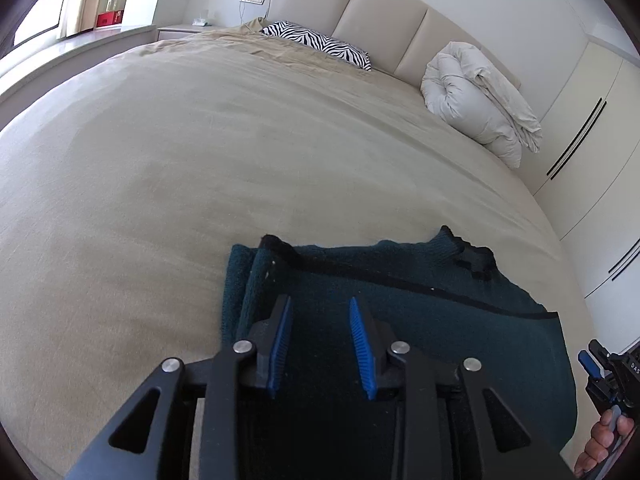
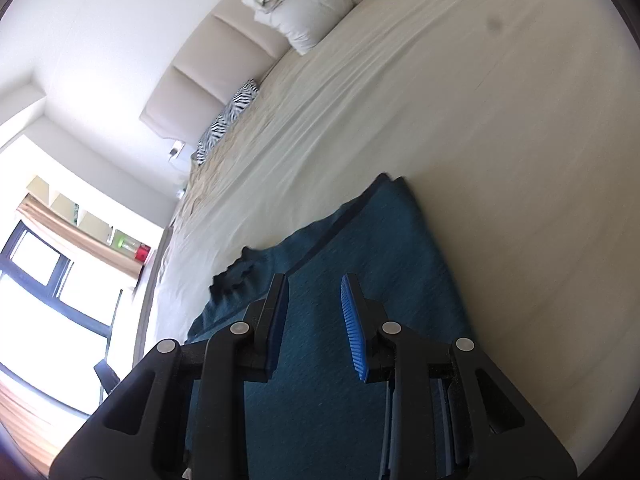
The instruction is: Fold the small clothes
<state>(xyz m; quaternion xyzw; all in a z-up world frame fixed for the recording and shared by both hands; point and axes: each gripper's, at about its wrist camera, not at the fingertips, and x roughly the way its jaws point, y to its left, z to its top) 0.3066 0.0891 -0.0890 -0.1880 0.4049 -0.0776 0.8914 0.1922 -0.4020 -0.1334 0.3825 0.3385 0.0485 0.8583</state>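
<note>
1 dark teal knitted garment (image 1: 420, 320) lies near the beige bed (image 1: 200, 160) edge, bare sheet beyond; left gripper (image 1: 320, 340) and right gripper (image 2: 314, 328) gape, holding nothing.

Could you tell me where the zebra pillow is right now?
The zebra pillow lies at the head of the bed against the headboard, left of the rolled white duvet in the left wrist view, far from the green garment.
</note>
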